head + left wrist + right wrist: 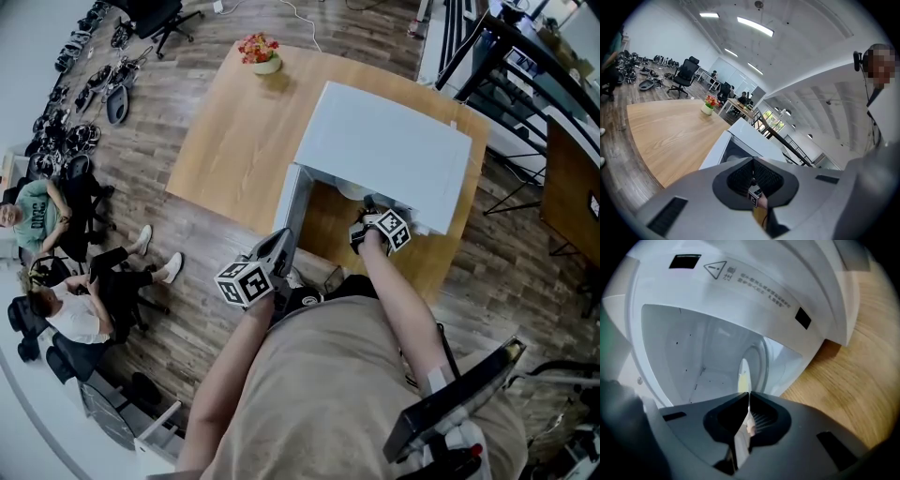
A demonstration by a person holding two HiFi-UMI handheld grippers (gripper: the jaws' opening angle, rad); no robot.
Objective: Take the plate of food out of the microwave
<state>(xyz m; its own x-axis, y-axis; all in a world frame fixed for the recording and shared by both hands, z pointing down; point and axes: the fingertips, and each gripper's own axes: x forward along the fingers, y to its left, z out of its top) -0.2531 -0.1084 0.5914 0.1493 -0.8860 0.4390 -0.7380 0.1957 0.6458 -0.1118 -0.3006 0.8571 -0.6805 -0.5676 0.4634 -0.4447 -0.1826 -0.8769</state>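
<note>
Item: plate (744, 376) of food. We see it edge-on in the right gripper view, a thin white rim with a sliver of pale yellow on it. Location: inside the white cavity of the microwave (384, 150), at its open mouth.

Right gripper (749, 397): reaches into the cavity, jaws closed down to a slit with the plate's rim pinched between them.

Left gripper (752, 164): jaws pressed together, nothing between them. In the head view it is held just beside the lower edge of the open door (289, 211).

Surroundings: the microwave sits on a wooden table (225, 141), its door swung out to the left. A small pot of flowers (262, 54) stands at the far corner, well apart. Beyond the table we note a black office chair (155, 19) and seated people (66, 291) by the wall.

Obstructions: the microwave's top overhangs the cavity in the head view and hides most of the plate.
</note>
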